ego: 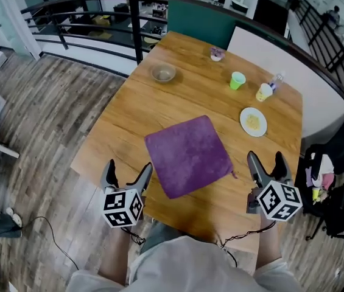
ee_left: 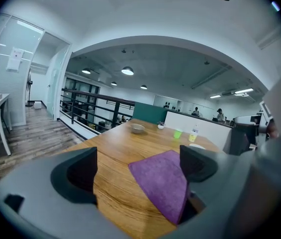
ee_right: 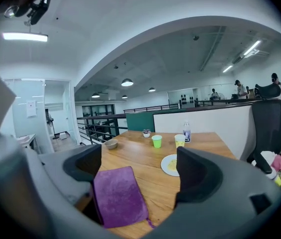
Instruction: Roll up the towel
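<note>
The towel lies flat on the near half of the table, with bare wood open on both its sides. The left gripper and right gripper stand there at the near edge, jaws apart. The closest obstacle is a plate, near the towel's far right corner. A green cup, yellow cup, bottle, bowl and small pot stand farther back, well apart from the towel. A railing curves beyond the table's far side.
</note>
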Motion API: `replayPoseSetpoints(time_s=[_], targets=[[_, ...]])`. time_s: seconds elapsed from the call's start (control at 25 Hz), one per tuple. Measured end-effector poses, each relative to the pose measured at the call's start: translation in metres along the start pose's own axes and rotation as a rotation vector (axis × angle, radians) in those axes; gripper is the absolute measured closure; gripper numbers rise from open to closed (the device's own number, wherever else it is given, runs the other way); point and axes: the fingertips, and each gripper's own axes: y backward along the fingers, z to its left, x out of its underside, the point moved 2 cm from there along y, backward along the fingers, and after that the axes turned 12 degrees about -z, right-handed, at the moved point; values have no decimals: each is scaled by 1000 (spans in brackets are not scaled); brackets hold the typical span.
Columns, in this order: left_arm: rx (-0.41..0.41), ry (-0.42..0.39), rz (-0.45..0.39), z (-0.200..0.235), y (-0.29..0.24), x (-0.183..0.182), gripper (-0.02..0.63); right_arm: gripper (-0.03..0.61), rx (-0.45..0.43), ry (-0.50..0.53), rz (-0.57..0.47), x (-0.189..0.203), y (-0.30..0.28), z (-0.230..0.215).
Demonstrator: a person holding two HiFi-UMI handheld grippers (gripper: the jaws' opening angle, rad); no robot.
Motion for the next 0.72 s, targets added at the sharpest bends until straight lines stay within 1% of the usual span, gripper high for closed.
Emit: replayPoseSetpoints(time_s=[0.12, 0.24, 0.36, 0.52, 0.64, 0.72], targets=[[10, -21, 11, -8, 5, 3, 86, 104, -64, 37, 37, -3, -1, -4], [27, -40, 23, -15, 10, 6, 89, 114, -155, 89, 90, -1, -3, -4], [62, -48, 41, -23, 16, 12, 136, 124, -262, 159, 156, 10, -8, 0], [134, -66, 81, -40, 22, 28, 169, 144, -397, 240, 237, 29, -18, 5], [204, -90, 147, -57, 27, 45, 188, 175, -481, 276, 285, 40, -23, 5], [262, -131, 200, -68, 31, 55, 204, 190, -541, 302, 315, 49, -26, 6]])
